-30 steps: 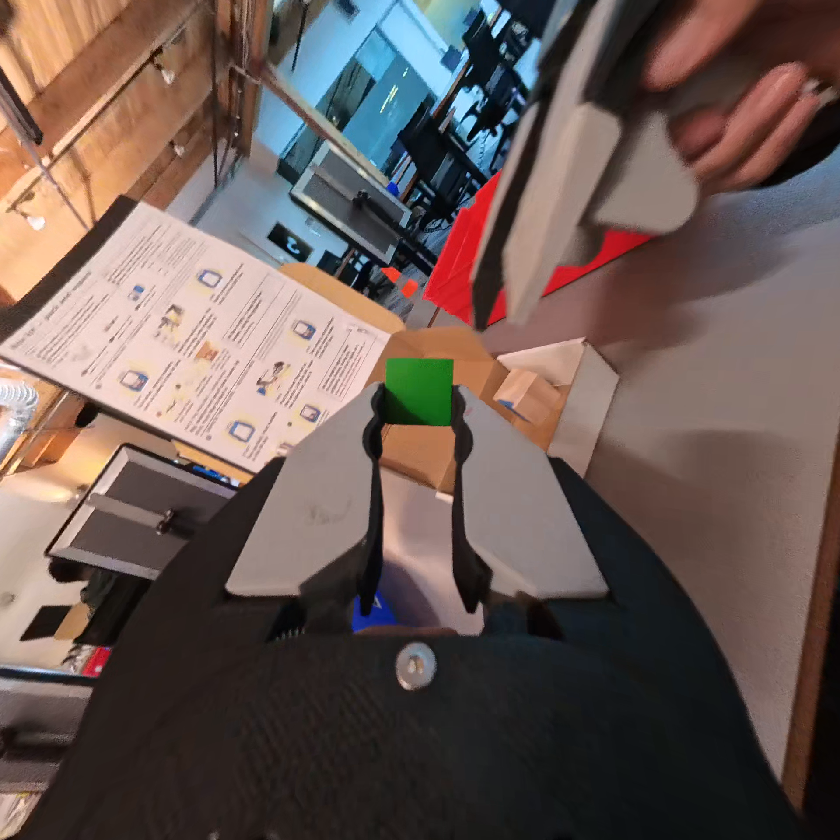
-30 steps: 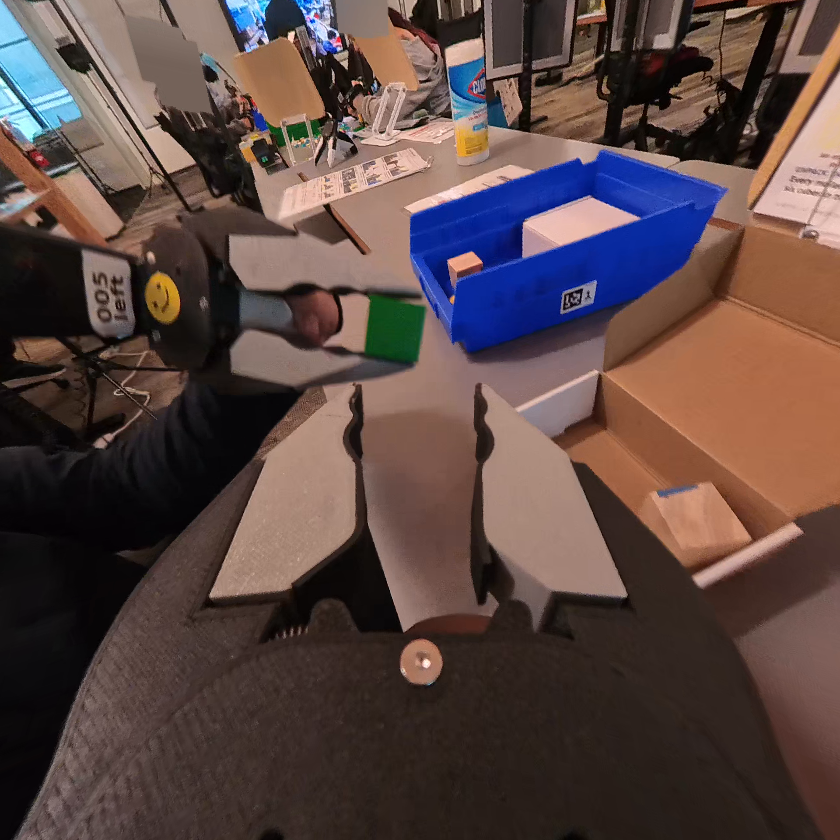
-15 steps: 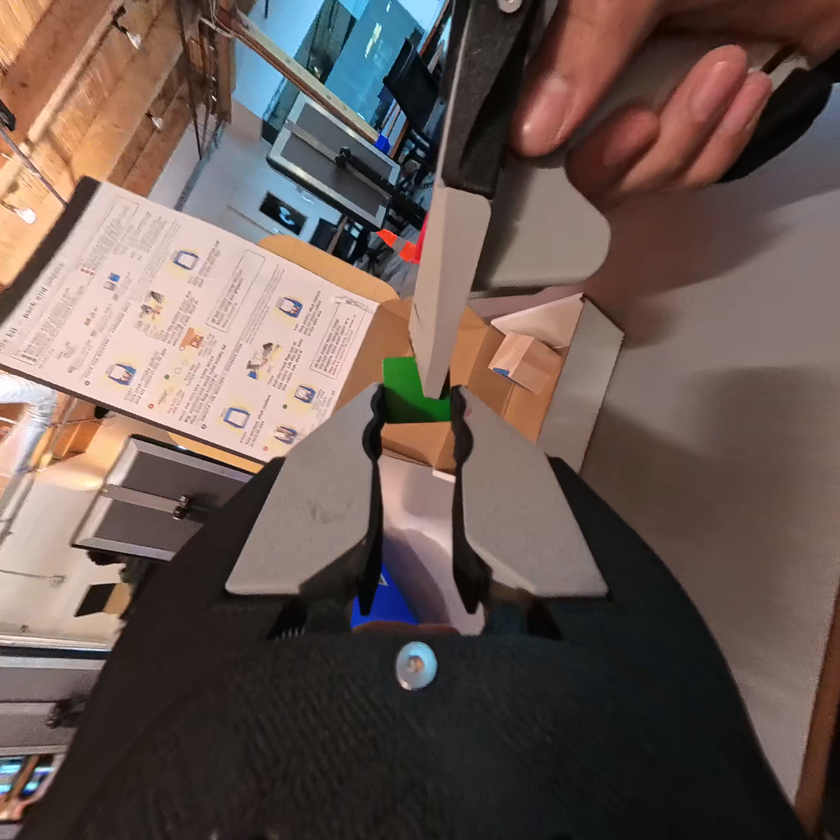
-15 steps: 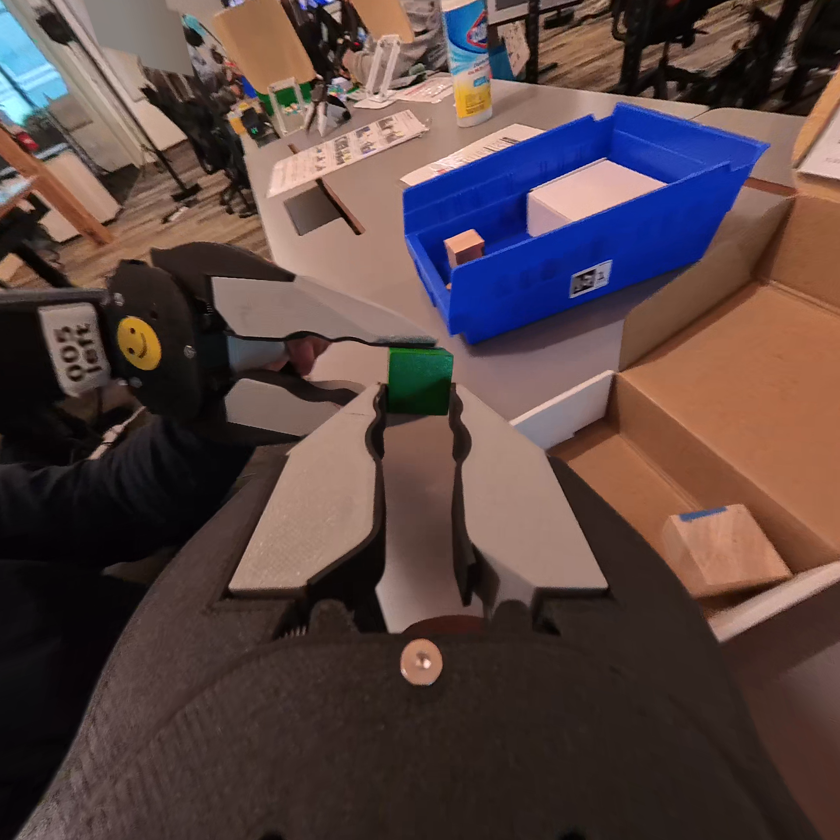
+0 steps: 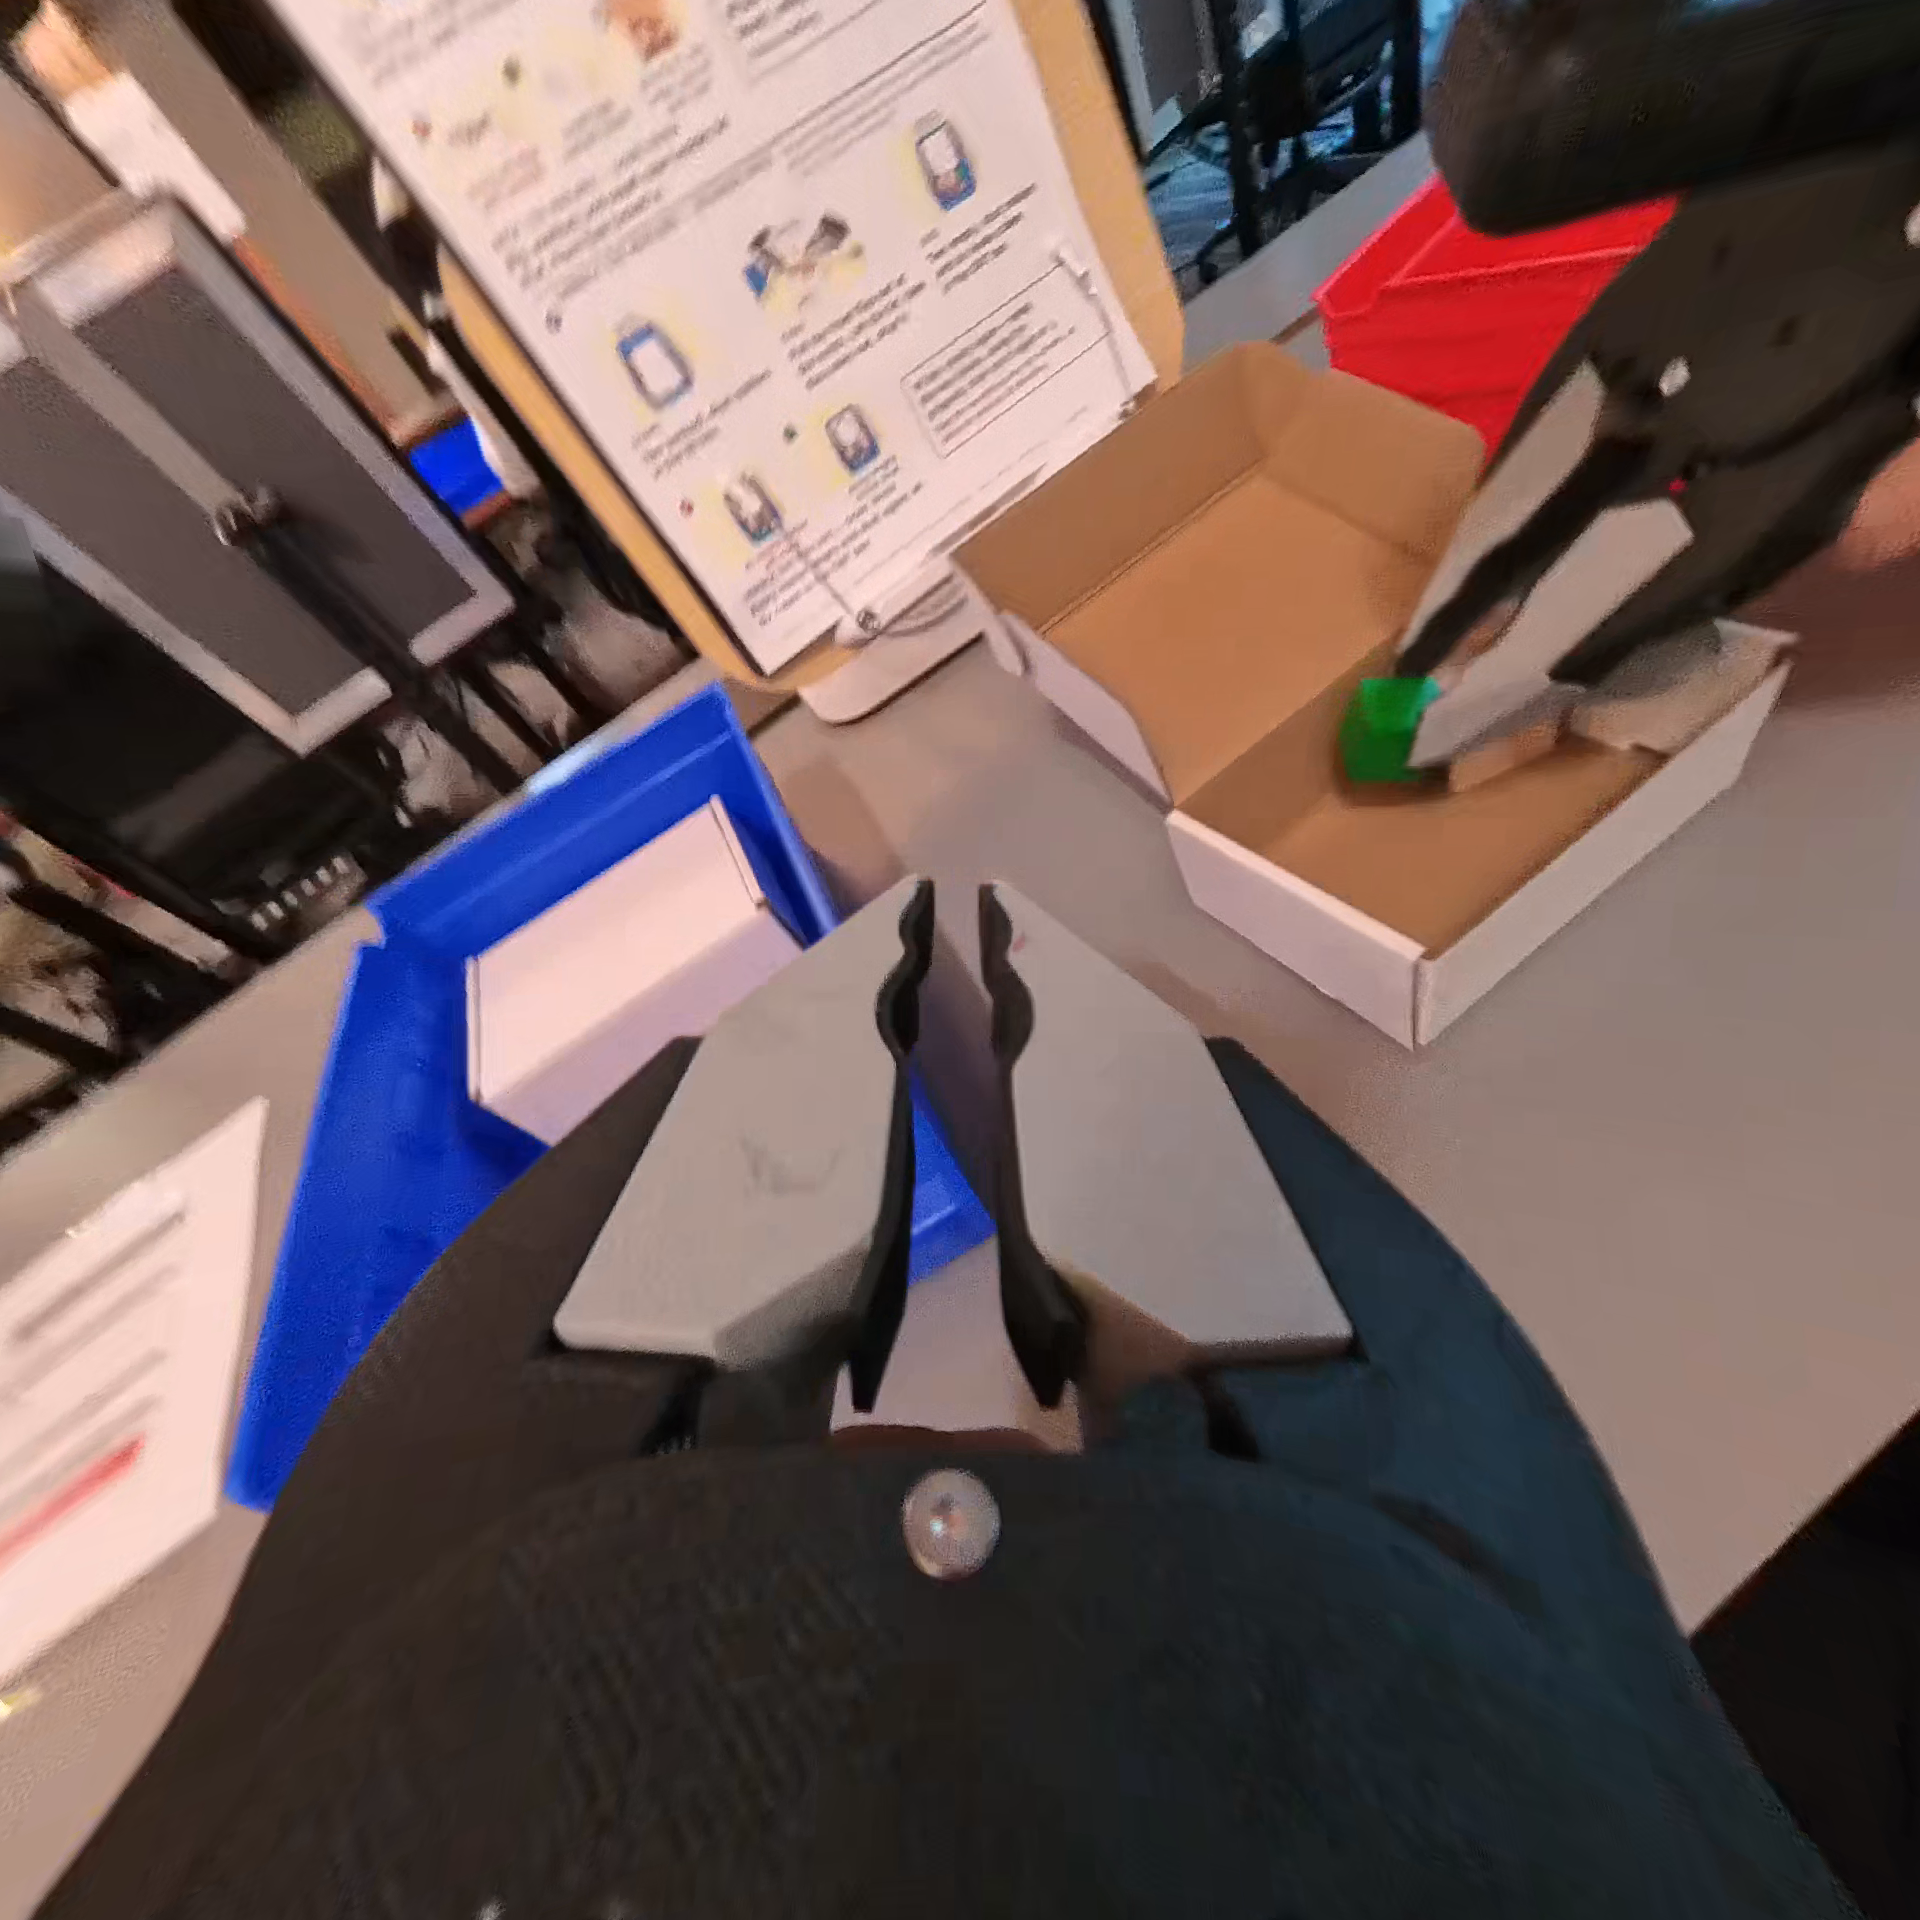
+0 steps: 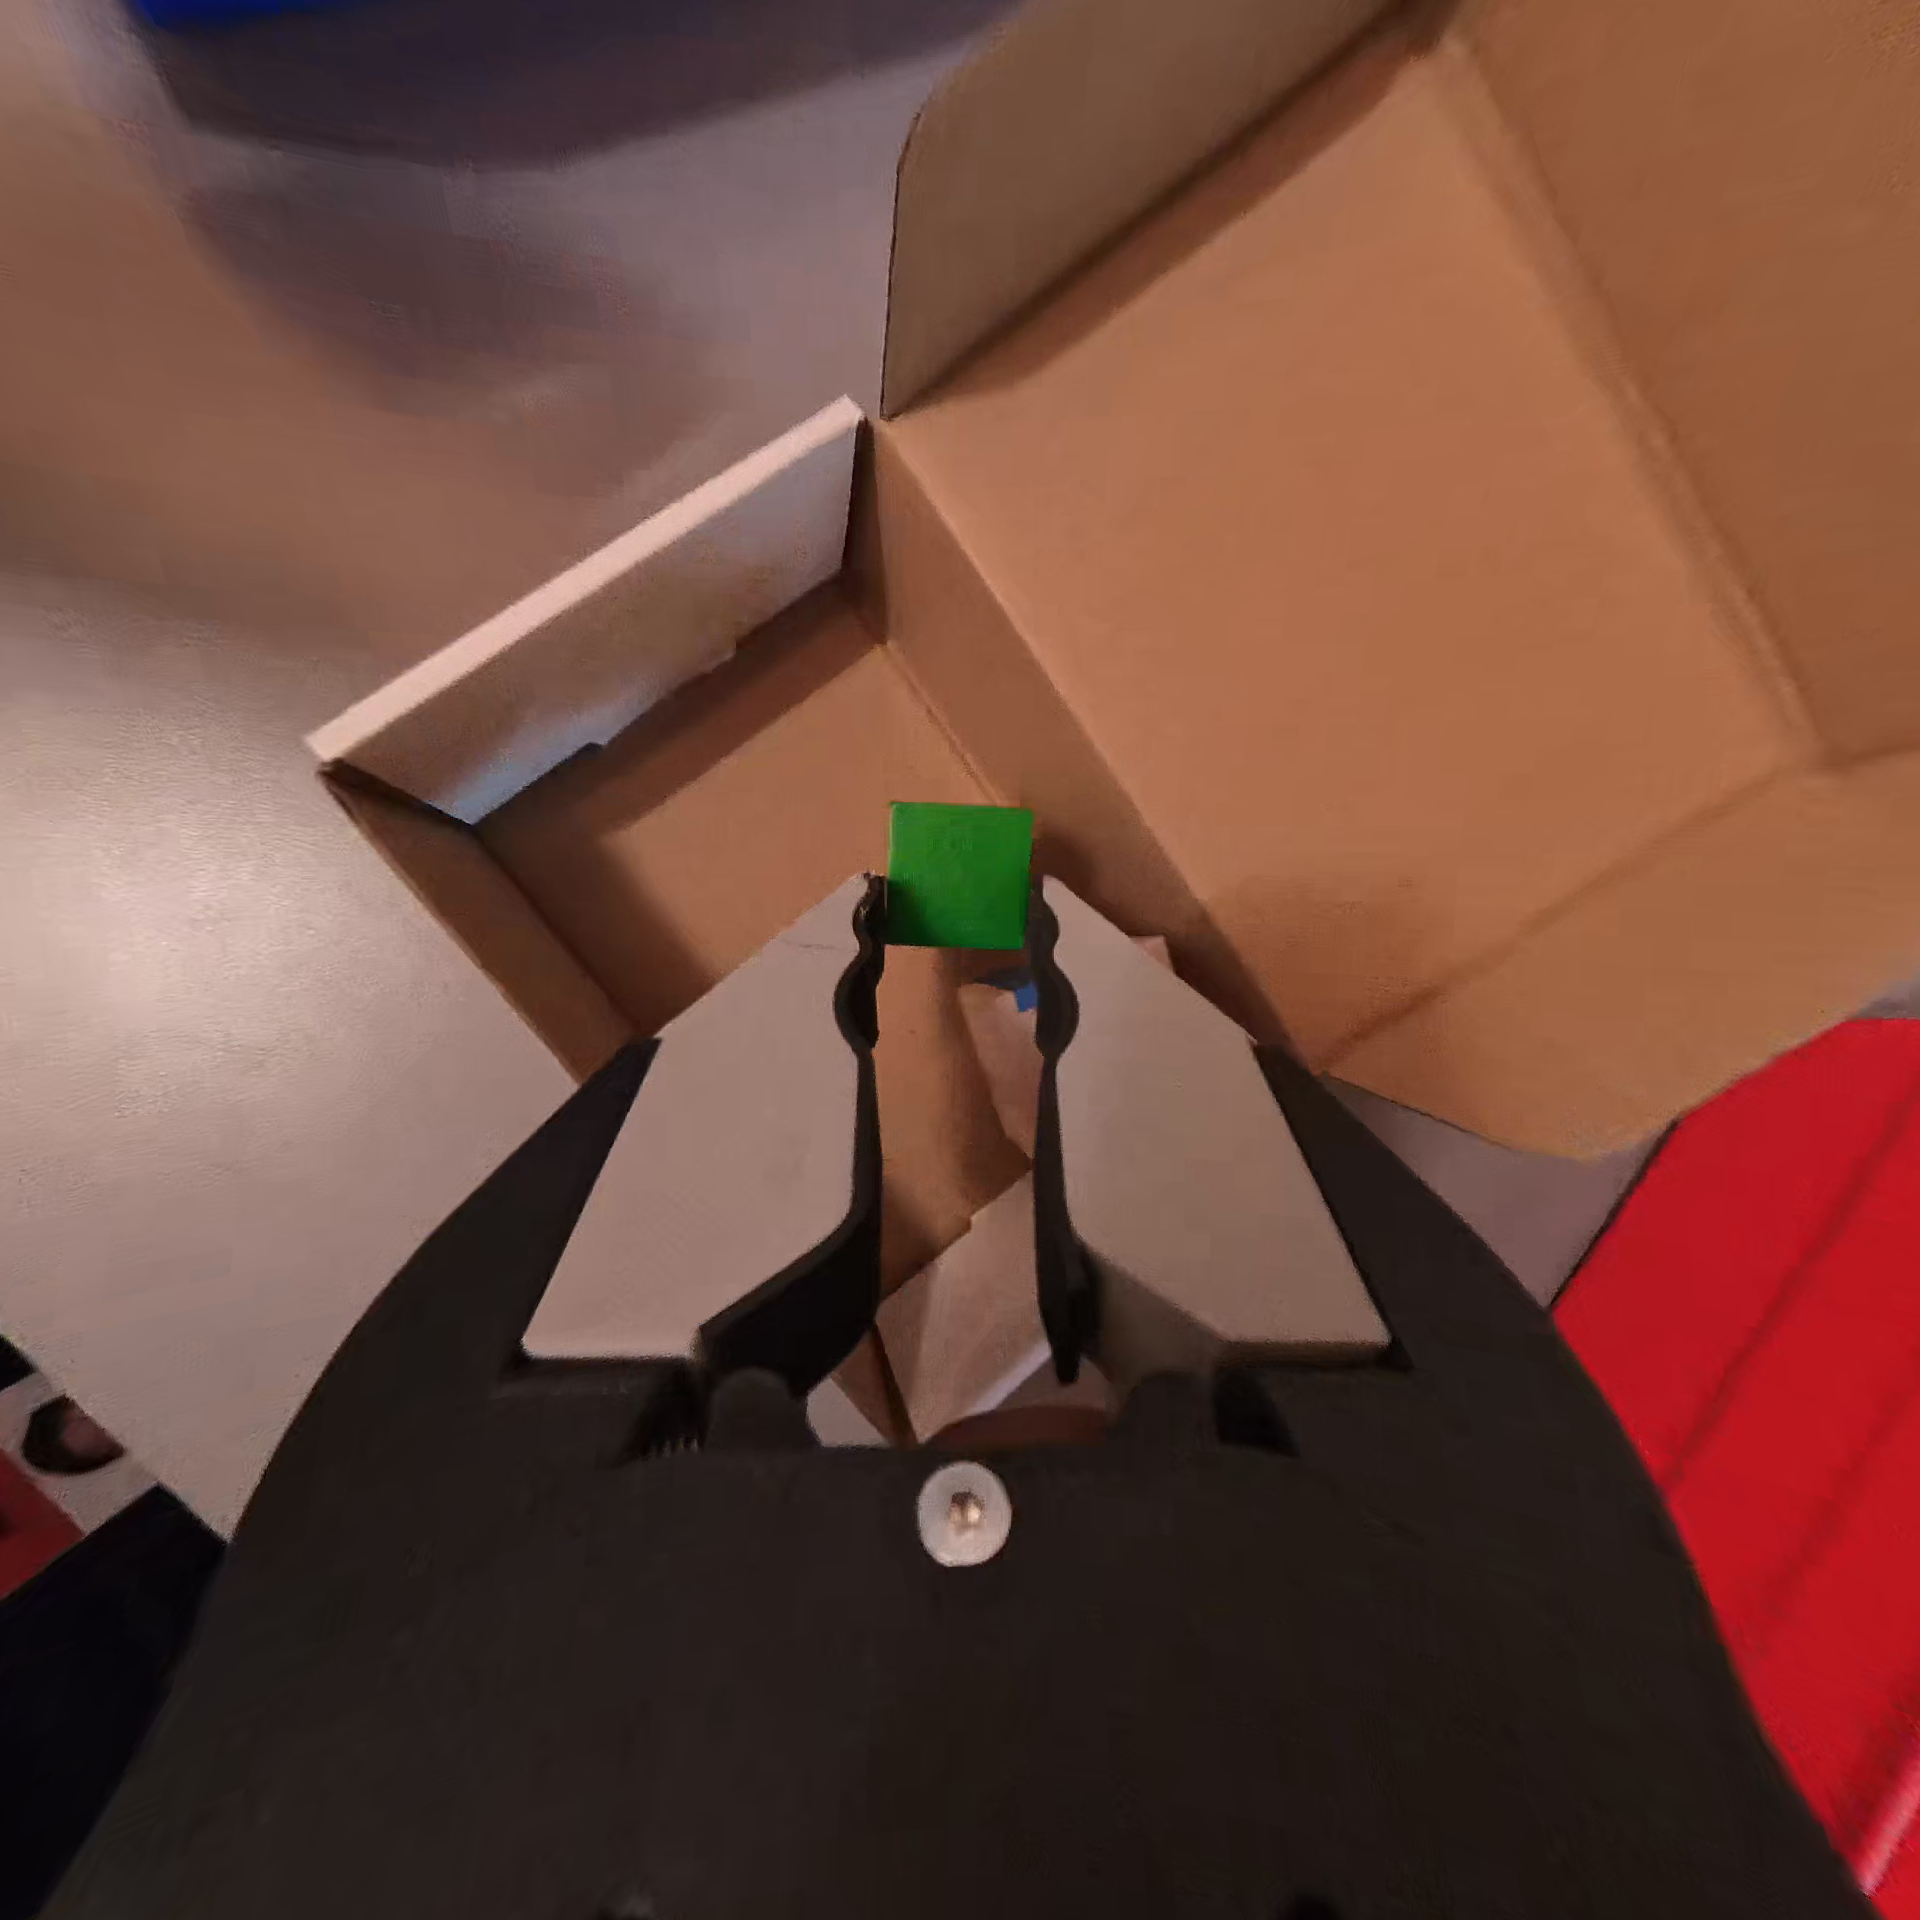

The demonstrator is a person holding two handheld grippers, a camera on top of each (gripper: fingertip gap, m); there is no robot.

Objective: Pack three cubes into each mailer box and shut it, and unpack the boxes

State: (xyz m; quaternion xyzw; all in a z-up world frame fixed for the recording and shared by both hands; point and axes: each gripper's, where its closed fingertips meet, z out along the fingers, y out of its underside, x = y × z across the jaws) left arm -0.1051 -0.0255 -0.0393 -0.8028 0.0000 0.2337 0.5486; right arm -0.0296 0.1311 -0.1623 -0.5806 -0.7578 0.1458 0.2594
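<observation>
- At centre of the right wrist view, the right tongs [image 6: 954, 894] grip the green cube [image 6: 958, 875] low inside the open mailer box [image 6: 582, 665], not yet released.
- Beneath the tongs a wooden cube [image 6: 997, 1023] already lies in the box; by my judgement a third remains, then closing.
- Lower centre of the left wrist view, the left tongs [image 5: 948, 906] are nearly closed and empty, over the counter [image 5: 1558, 1195] beside the blue bin [image 5: 416, 1039].

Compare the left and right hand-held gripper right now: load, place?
The right hand-held gripper is shut on the green cube; the left hand-held gripper holds nothing, its fingers nearly closed. The right reaches into the open mailer box; the left sits by the blue bin.
</observation>
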